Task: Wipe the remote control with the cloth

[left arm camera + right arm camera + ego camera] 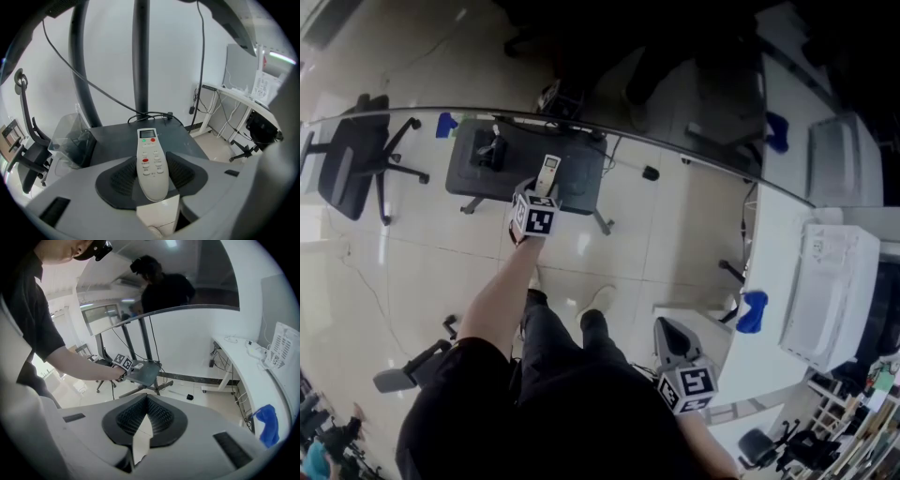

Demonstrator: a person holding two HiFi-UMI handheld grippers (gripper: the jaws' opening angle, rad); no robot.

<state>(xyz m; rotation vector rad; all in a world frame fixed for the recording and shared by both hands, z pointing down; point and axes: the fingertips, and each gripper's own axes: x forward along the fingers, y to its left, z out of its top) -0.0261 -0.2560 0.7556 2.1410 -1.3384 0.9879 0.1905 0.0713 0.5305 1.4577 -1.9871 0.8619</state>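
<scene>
Your left gripper (151, 165) has its fingers (117, 178) squeezed on the remote (547, 172). It is over the near edge of the dark bench (187, 136). Your right gripper (146, 416) has its fingers (131, 420) shut tight, holding nothing.

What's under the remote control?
Under the far end of the remote control sits the dark grey table; under its near end, pale floor. Whatever is right beneath its middle is covered by the remote itself.
</scene>
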